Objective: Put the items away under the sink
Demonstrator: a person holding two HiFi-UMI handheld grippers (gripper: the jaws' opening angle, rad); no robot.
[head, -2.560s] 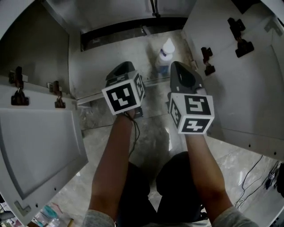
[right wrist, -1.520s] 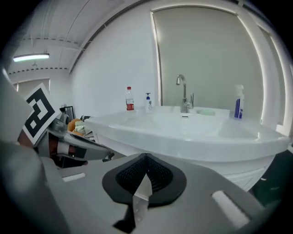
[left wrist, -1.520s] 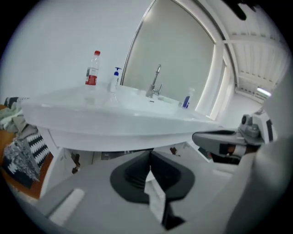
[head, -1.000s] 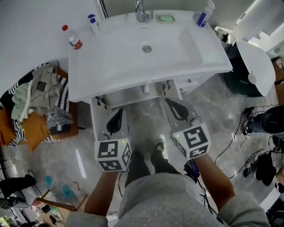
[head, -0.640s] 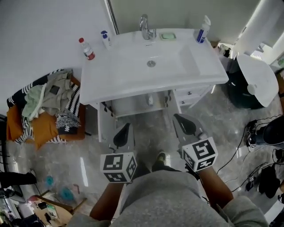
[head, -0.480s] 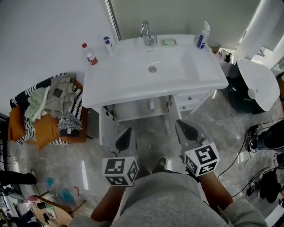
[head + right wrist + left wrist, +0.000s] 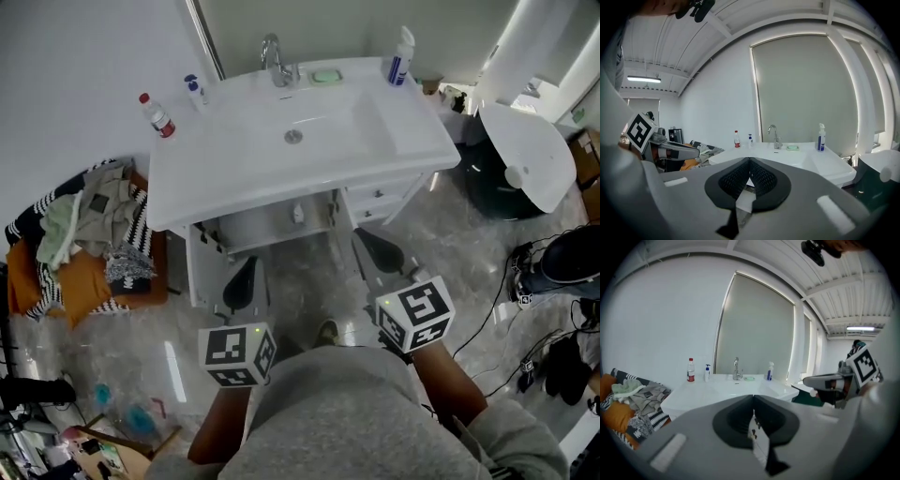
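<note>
On the white sink top point(image 7: 375, 141) stand a red-capped bottle point(image 7: 157, 114), a small pump bottle point(image 7: 194, 89) and a blue-and-white spray bottle point(image 7: 400, 56). A white bottle point(image 7: 298, 214) stands inside the cabinet under the sink, whose doors hang wide. My left gripper point(image 7: 244, 267) and right gripper point(image 7: 367, 239) hover over the floor in front of the cabinet, both shut with nothing between the jaws. In the left gripper view, the gripper point(image 7: 753, 397) points at the sink. The right gripper point(image 7: 749, 159) faces the faucet point(image 7: 774, 136) and spray bottle point(image 7: 820, 137).
A heap of clothes point(image 7: 84, 234) lies left of the vanity. A dark bin with a white lid point(image 7: 525, 155) stands to its right. Cables and dark gear point(image 7: 553, 347) lie on the floor at the right. A green soap dish point(image 7: 325, 76) sits by the faucet point(image 7: 274, 58).
Both grippers have drawn back out of the cabinet and risen. The head view has pulled up and back, so the whole sink top now shows; it has shifted slightly left in the last half second.
</note>
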